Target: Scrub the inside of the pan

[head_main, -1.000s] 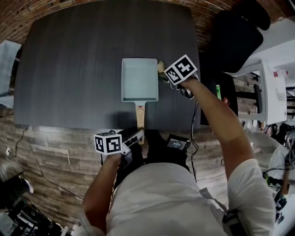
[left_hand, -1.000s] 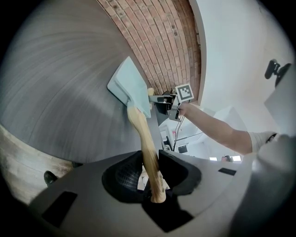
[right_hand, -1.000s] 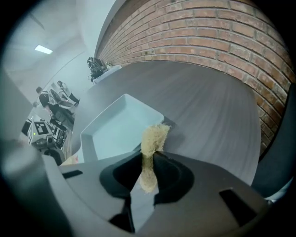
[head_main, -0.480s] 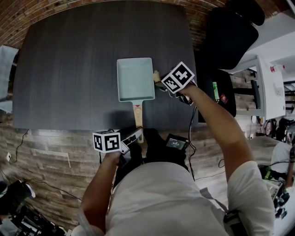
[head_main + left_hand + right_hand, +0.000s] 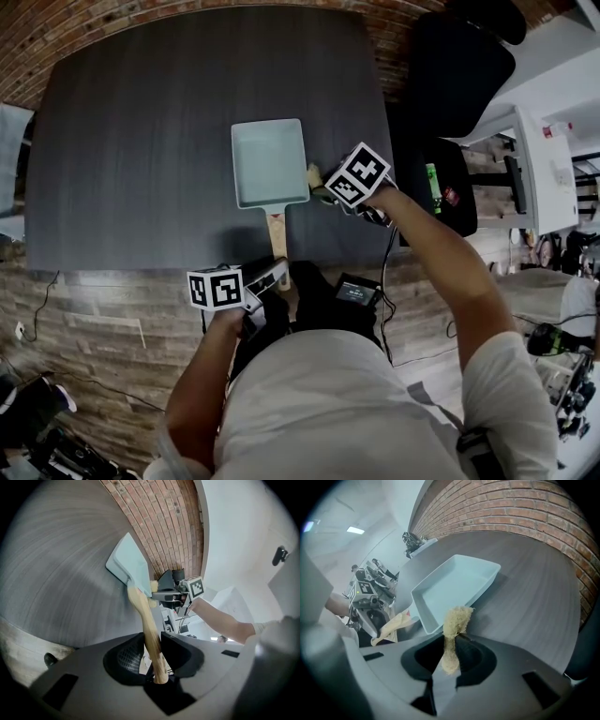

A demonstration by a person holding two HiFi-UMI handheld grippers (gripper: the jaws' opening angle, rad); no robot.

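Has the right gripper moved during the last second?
Yes. The right gripper moved along the pan's right side, from its far corner toward the table's near edge.

Dark table [image 5: 141, 141], brick wall [image 5: 56, 28], black chair [image 5: 459, 66]

Dim, low-contrast head view: soft, even light falls on the dark table [image 5: 141, 141] with barely a shadow, and fisheye distortion bows its edges and the far brick wall [image 5: 56, 23]. Both gripper views sit inside a round black vignette; the white room at the right of the left gripper view is washed out, and a ceiling light [image 5: 355, 529] glows far left in the right one. Near each lens the wooden pan handle [image 5: 150, 630] looks soft, the scrub pad [image 5: 454, 623] crisper.
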